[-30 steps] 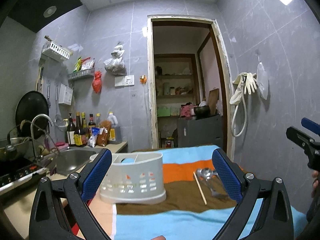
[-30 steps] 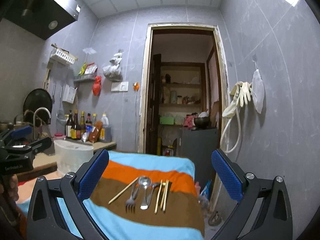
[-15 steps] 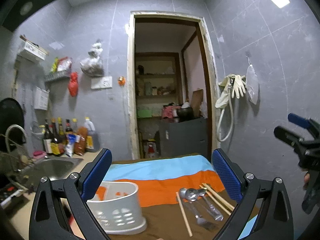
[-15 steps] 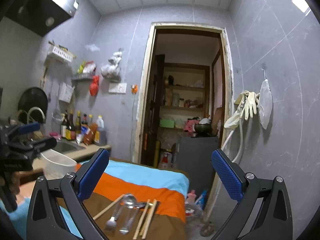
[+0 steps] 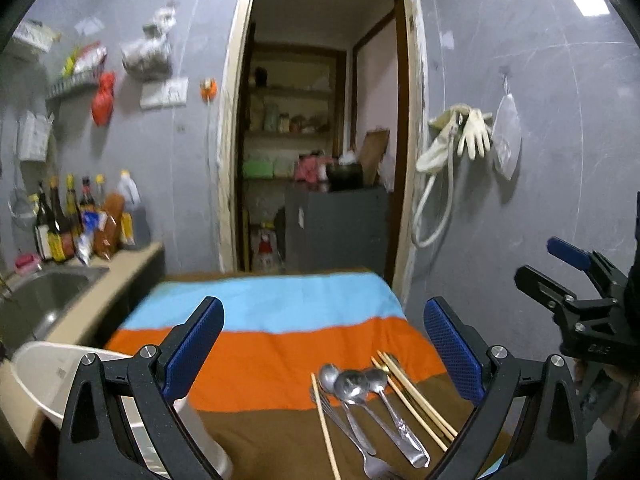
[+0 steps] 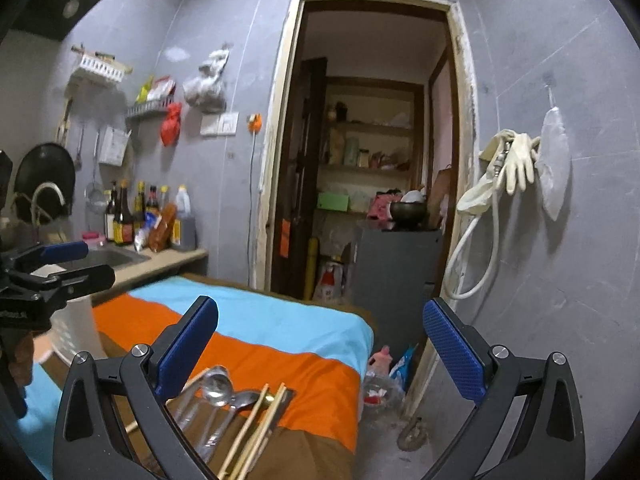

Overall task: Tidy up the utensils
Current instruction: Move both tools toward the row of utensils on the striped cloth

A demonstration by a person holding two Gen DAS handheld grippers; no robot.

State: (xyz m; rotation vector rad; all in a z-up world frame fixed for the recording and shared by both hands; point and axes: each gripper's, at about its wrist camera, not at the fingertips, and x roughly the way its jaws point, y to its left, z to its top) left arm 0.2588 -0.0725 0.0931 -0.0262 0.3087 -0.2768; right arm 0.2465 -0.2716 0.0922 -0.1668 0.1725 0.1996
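Observation:
Metal spoons [image 5: 352, 384], a fork [image 5: 370, 466] and wooden chopsticks [image 5: 414, 398] lie together on the brown band of a striped cloth [image 5: 280, 344]. They also show in the right wrist view: spoons [image 6: 216, 386] and chopsticks [image 6: 256, 428]. A white utensil holder [image 5: 44, 376] stands at the cloth's left; it also shows in the right wrist view [image 6: 76, 332]. My left gripper [image 5: 320, 356] is open and empty, above the cloth, with the utensils low between its fingers. My right gripper [image 6: 320, 356] is open and empty, above the cloth's right end.
A sink [image 5: 40, 300] and bottles [image 5: 72, 220] sit on the counter at left. An open doorway [image 5: 320, 140] leads to shelves and a grey cabinet [image 5: 336, 232]. Gloves and a hose [image 5: 452, 144] hang on the right wall. Floor clutter [image 6: 384, 380] lies past the cloth's right edge.
The left gripper has swung to the right: the holder slid to the lower left corner and the utensils came between its fingers. The right gripper has also turned right, toward the cloth's end.

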